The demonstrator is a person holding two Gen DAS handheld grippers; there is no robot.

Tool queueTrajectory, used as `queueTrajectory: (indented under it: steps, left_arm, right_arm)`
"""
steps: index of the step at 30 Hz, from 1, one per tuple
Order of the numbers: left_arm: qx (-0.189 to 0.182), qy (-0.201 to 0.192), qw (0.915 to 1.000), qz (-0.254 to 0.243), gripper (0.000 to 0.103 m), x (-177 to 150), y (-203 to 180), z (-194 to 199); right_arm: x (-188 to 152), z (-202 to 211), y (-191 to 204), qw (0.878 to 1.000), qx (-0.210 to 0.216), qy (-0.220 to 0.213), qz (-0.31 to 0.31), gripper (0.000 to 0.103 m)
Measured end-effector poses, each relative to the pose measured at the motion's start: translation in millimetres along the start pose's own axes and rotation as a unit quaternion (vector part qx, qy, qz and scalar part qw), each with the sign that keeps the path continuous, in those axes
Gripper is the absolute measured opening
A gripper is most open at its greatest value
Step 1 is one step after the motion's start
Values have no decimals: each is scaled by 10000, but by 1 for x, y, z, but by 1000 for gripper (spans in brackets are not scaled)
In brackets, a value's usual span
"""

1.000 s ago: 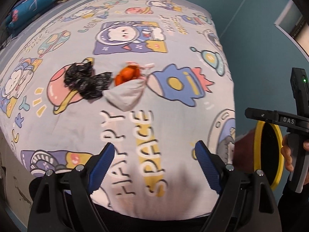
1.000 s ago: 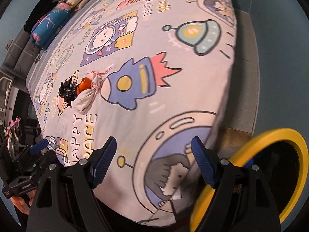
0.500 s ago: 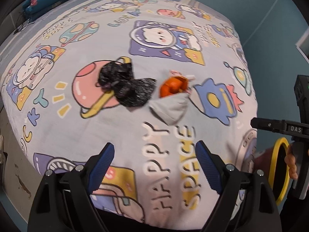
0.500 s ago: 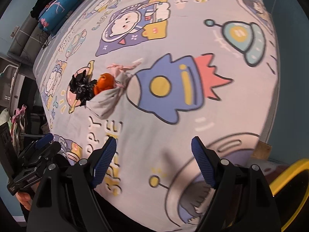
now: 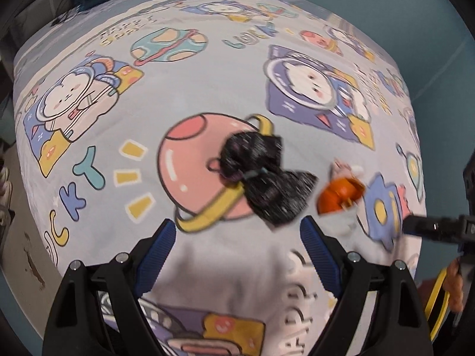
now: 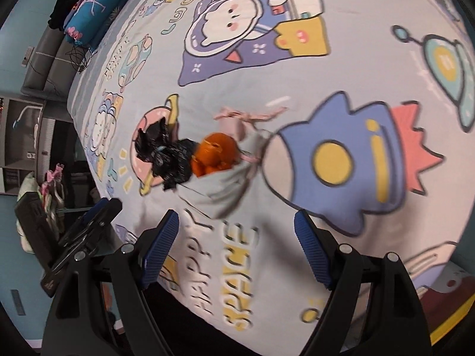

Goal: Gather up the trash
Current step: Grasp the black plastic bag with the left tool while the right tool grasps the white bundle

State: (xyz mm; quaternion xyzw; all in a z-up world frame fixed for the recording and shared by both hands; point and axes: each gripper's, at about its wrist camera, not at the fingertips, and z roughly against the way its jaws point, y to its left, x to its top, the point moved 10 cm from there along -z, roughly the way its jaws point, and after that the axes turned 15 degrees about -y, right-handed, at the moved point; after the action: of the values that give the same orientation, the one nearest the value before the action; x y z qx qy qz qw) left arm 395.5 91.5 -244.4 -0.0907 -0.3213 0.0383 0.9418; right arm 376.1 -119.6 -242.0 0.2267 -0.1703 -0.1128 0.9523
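Observation:
Three pieces of trash lie together on the bed's cartoon sheet [image 5: 207, 89]: a crumpled black plastic bag [image 5: 264, 175], an orange crumpled wrapper [image 5: 340, 194] and a grey-white bag with pink ties [image 6: 225, 187]. In the right wrist view the black bag [image 6: 166, 155] is left of the orange wrapper [image 6: 215, 152]. My left gripper [image 5: 237, 246] is open and empty, just short of the black bag. My right gripper [image 6: 236, 246] is open and empty, just short of the grey-white bag. Each gripper shows at the edge of the other's view.
Pillows and folded bedding [image 6: 95, 9] lie at the bed's far end. A yellow-rimmed black bin [image 5: 436, 302] stands on the floor at the bed's near right corner. A teal wall [image 5: 386, 6] runs behind the bed. Shelving [image 6: 26, 136] stands left of the bed.
Both grippers have moved forward over the bed toward the trash pile, which now looks larger and closer. The yellow-rimmed bin has dropped out of the right wrist view. Both jaws stay open.

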Motion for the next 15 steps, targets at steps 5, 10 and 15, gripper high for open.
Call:
queueTrajectory:
  steps: [5,10,15]
  left_arm:
    - [113,8,9996,266,82,11,14,-23]
    - [111,63,9993,357,82,14,15,-42]
    - [99,162,9986,503,82,13,16,-60]
  right_arm:
    - [6,-22,10,9996,61,201,-173,76]
    - [11,-38,13,9991,25,314,-291,76]
    - [15,-50,13,9985,-18,379,-398,76]
